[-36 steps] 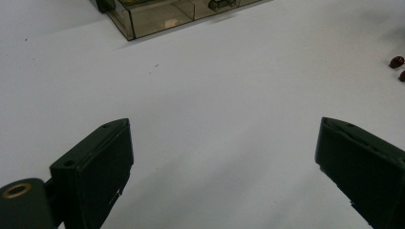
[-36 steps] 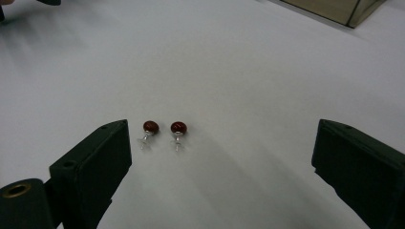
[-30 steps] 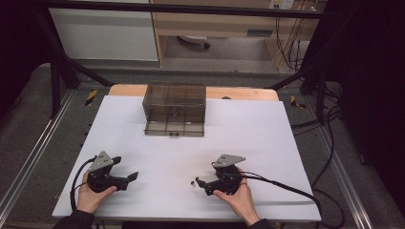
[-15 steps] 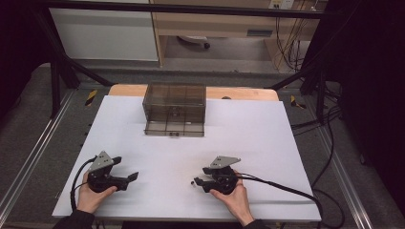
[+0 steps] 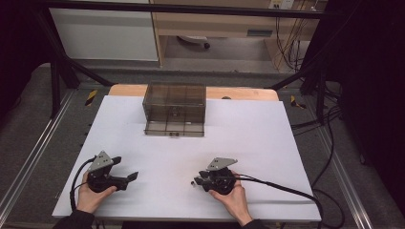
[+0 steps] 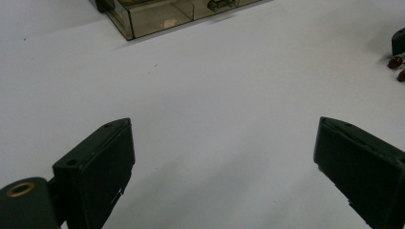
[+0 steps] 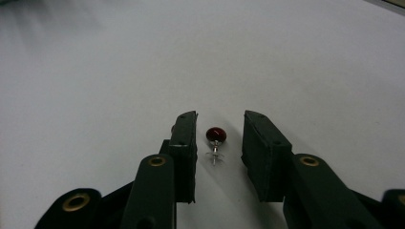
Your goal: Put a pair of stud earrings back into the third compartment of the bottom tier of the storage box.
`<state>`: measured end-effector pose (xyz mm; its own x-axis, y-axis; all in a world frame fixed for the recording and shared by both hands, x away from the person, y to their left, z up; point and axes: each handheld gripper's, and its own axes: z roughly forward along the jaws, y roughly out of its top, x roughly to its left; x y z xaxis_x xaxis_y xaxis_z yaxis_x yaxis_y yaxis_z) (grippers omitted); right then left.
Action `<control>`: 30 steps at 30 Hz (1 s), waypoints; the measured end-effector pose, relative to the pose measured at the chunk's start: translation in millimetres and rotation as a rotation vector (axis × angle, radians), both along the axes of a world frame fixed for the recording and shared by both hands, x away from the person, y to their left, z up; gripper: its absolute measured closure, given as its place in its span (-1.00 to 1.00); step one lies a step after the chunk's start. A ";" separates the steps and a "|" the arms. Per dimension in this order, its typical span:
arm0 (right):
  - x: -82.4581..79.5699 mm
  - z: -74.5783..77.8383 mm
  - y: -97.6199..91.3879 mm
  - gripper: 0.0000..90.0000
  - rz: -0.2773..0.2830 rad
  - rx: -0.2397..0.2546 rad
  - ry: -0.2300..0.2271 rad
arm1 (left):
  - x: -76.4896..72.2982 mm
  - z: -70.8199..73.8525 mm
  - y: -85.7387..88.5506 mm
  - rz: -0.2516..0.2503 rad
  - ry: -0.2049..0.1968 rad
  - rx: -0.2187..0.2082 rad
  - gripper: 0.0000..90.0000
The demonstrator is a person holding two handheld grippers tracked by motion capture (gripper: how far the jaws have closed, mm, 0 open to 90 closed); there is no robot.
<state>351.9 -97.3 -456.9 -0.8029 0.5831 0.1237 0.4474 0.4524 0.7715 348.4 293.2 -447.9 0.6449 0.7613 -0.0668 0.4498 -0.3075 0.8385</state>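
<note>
A small red-headed stud with a silver post (image 7: 216, 134) lies on the white table top (image 5: 248, 143), between the jaws of my right gripper (image 7: 219, 117). Those jaws have just been closing. A thin gap still shows on each side of the stud, so the pads do not press on it. In the high view the right gripper (image 5: 198, 180) is near the front edge, right of centre, held by a hand. My left gripper (image 5: 125, 168) rests at the front left, its jaws (image 6: 223, 128) wide apart over bare table. Two small red beads (image 6: 395, 62) show far right in the left gripper view.
A smoked see-through box with compartments (image 5: 175, 109) stands at the back centre of the table, also seen as the box (image 6: 157, 14) in the left gripper view. A cable (image 5: 282, 186) trails right from the right gripper. Dark floor and metal rails surround the table.
The right gripper's jaws have drawn together around the stud, and that hand edged slightly left. The left hand and gripper kept still.
</note>
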 end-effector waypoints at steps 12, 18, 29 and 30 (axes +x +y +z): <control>1.5 -3.6 0.6 0.80 0.019 -0.007 0.005 | -0.2 0.3 0.4 0.002 -0.001 -0.002 -0.86; 2.0 -3.4 0.1 0.82 0.025 -0.009 0.008 | -0.2 0.3 0.4 0.003 -0.002 -0.001 -0.85; 2.0 1.3 -2.1 0.84 0.032 -0.012 0.002 | -0.3 0.4 0.8 0.003 -0.003 -0.001 -0.85; 2.0 2.5 -2.4 0.84 0.031 -0.007 0.000 | -0.2 0.3 0.7 0.003 -0.003 -0.002 -0.85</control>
<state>353.8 -99.7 -454.4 -0.8204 0.5591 0.1200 0.4335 0.4712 0.7681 348.2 293.9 -447.6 0.6426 0.7634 -0.0664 0.4486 -0.3045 0.8403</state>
